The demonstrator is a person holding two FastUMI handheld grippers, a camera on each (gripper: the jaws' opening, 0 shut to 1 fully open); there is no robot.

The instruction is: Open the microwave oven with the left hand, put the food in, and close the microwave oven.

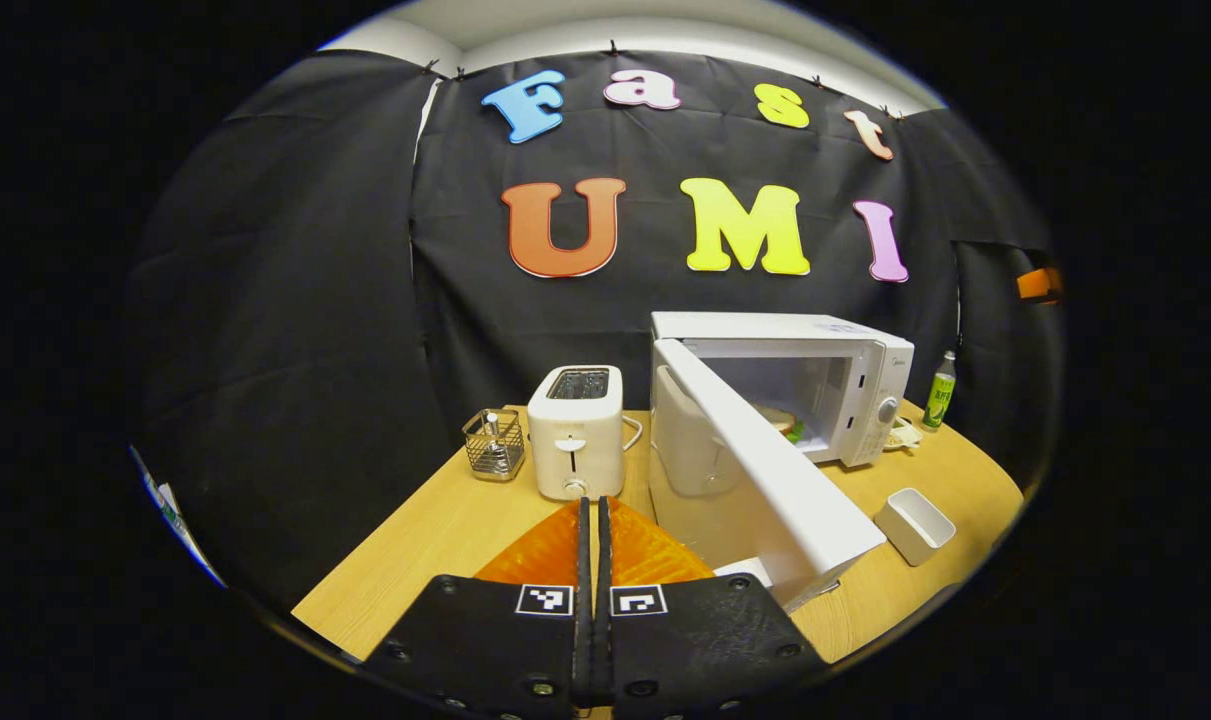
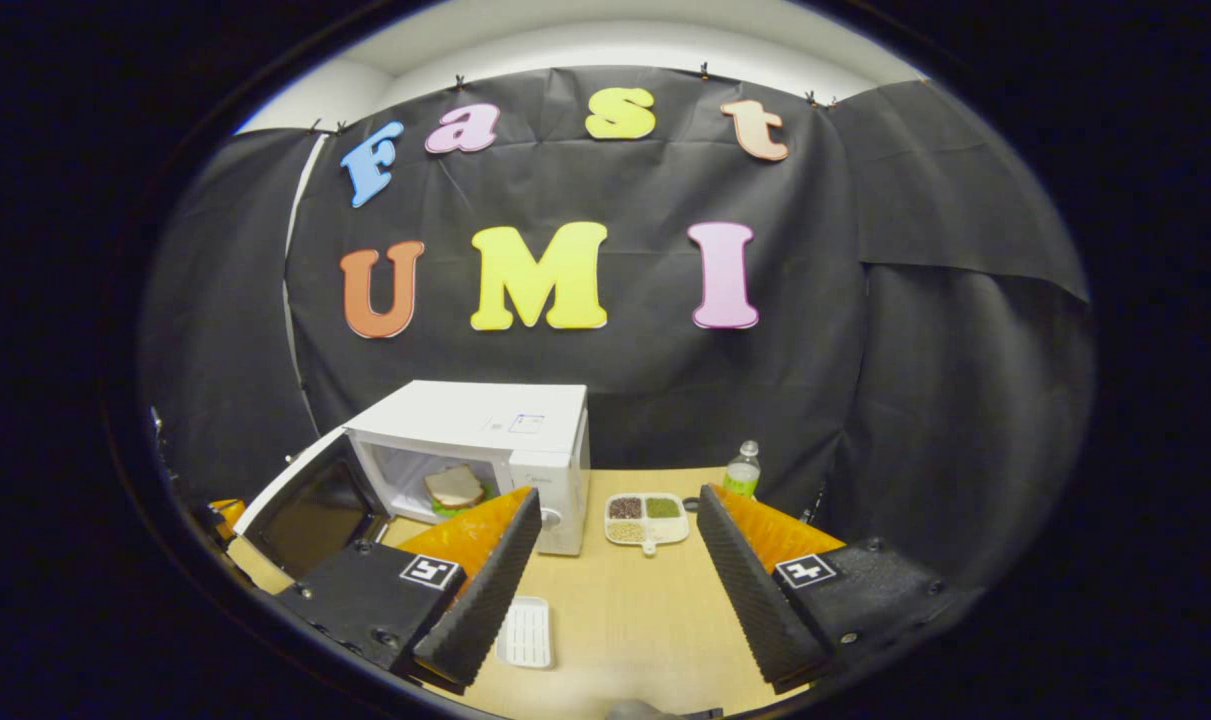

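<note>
Closing the white box-shaped microwave oven (image 1: 845,385) looks like the step in hand, judging from the sandwich of white bread with green leaf (image 2: 454,487) already lying inside the cavity. Left claw (image 1: 593,515) with fingers pressed together, holding nothing, hovering low over the pale wooden desk (image 1: 445,530) just beside the outer edge of the white oven door (image 1: 765,470). Right claw (image 2: 615,560) spread wide and empty, well back from the oven, above a small white ribbed tray (image 2: 526,632).

To close it well: meet the door's outer face near its free edge, far from the hinge, and sweep it round in an arc toward the cavity; push flat and steady until the latch seats; keep the right claw clear of the swing.

Door hinged on the oven's left side, standing open at a wide angle, its free edge pointing out toward the near desk edge, long axis running from hinge to free edge. Sandwich lying flat, broad face up, centred in the cavity, its crusted edge toward the opening.

Elsewhere on the desk: white two-slot toaster (image 1: 576,430), wire mesh holder (image 1: 494,444), white rectangular cup (image 1: 915,523), green-labelled bottle (image 1: 941,390), and a divided white dish of grains (image 2: 647,518).
</note>
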